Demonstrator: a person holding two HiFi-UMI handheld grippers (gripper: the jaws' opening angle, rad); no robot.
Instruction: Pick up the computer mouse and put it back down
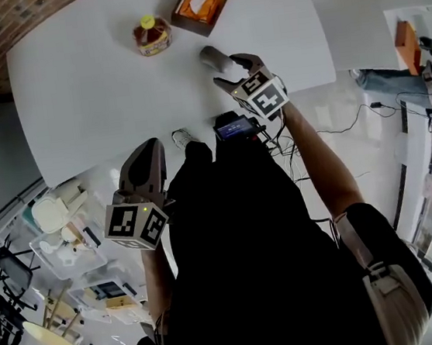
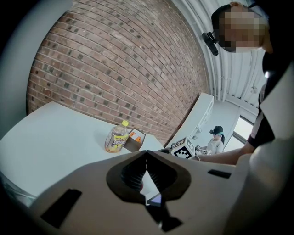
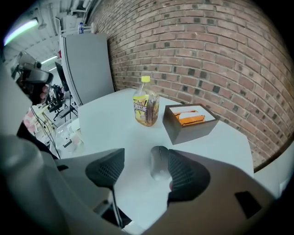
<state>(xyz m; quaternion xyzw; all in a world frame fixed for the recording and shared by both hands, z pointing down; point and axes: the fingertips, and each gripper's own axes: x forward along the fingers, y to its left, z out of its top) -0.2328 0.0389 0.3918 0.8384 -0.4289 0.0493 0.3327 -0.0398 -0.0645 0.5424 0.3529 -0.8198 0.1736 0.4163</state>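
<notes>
**Fig. Colours on the tabletop, right gripper view.**
Matte grey computer mouse (image 3: 159, 163) on pale grey-white table (image 3: 105, 124); far, amber plastic bottle (image 3: 146, 108), yellow cap and label; right, dark brown box (image 3: 190, 123), orange contents; red-brown brick wall (image 3: 206, 55), pale mortar grid.

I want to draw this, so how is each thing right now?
mouse: flat on the table, not gripped.
bottle: upright, cap on.
box: open-topped, something orange inside.
right claw: open, with the mouse between its jaws.
left claw: shut, empty.
</notes>
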